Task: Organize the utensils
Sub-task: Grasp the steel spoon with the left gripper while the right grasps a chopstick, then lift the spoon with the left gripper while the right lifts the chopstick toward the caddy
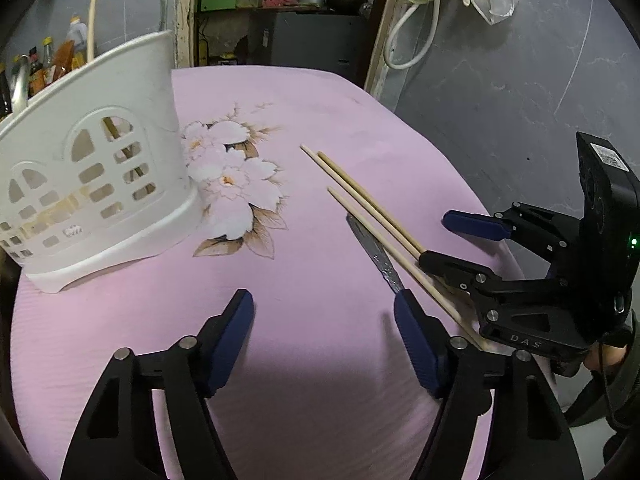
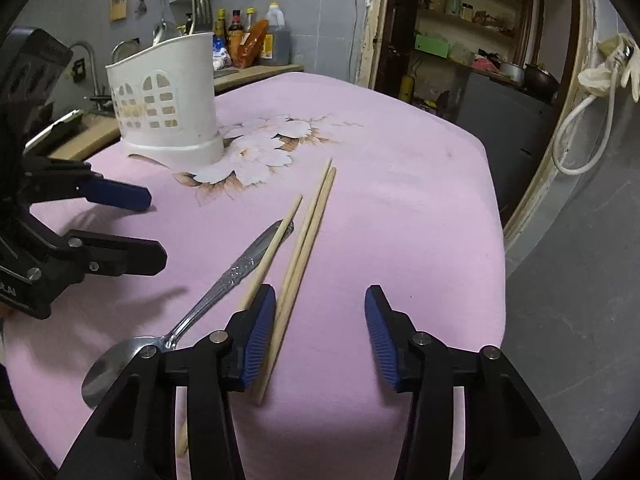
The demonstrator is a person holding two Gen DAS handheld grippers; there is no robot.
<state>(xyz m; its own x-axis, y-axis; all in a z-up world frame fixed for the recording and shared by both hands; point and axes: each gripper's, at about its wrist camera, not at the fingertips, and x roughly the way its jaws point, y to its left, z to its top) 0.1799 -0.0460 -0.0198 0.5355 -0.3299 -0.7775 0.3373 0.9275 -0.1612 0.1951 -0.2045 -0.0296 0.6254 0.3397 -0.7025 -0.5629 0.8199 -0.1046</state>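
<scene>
A pink flowered tablecloth (image 2: 400,208) covers the table. Far left stands the white utensil caddy (image 2: 164,108); the left gripper (image 1: 324,340) hovers released. Rightward lie the spoon (image 2: 224,280) and chopsticks (image 2: 308,232), the released right gripper (image 2: 320,332) straddling the pair: center, clamp both sticks together.

Bare cloth (image 2: 400,216) right of chopsticks (image 2: 308,240); holder (image 2: 164,108) possibly blocks far-left.

The right gripper (image 1: 436,240) covers the chopsticks' (image 1: 372,208) near ends. The spoon (image 2: 200,304) bowl sits partly behind a finger. The holder's (image 1: 100,160) contents stay mostly unseen.
</scene>
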